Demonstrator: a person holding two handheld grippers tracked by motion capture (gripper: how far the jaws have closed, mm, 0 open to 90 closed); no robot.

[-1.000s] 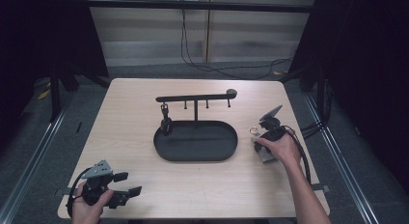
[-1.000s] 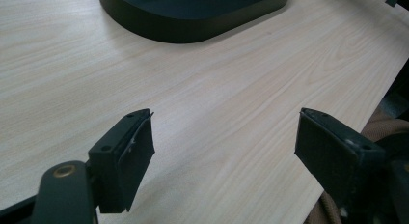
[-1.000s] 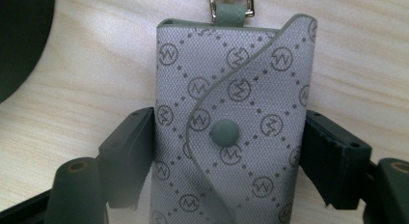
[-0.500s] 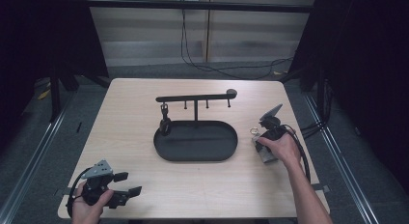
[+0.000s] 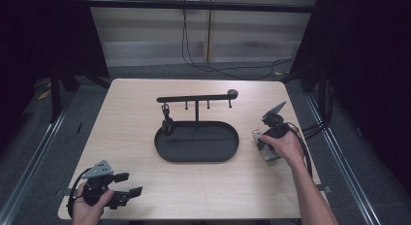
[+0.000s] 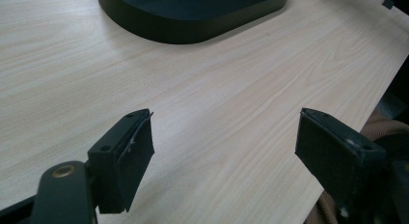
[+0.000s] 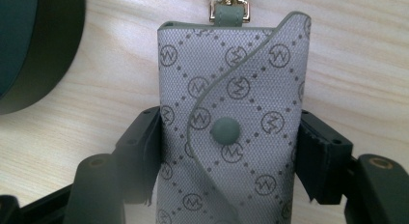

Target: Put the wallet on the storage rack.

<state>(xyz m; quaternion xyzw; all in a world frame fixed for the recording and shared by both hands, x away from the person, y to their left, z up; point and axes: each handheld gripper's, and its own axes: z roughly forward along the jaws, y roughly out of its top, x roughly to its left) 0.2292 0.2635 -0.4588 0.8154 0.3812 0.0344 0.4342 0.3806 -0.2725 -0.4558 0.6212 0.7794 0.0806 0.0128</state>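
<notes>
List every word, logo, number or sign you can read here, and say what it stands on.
"M" inside a circle, repeated as a monogram across the grey key pouch held in the right gripper.
No other word, number or label is readable, including on the black stand.

Right gripper view: key pouch [image 7: 231, 132] cut off by bottom edge, lower end unseen; I can't tell what ring at its 12 o'clock clasp [image 7: 230, 10] holds, top edge cuts it. Black tray [image 7: 34, 50] cropped at 9 o'clock edge. High view: pouch [image 5: 266, 150] mostly under my right hand [image 5: 285, 146], pattern too small to read. Small item hanging on stand's left hook [image 5: 167, 123] too small to identify. Left gripper view: tray [image 6: 193, 16] cut by top edge; tan cloth at 4 o'clock corner [image 6: 381, 125] unclear.
</notes>
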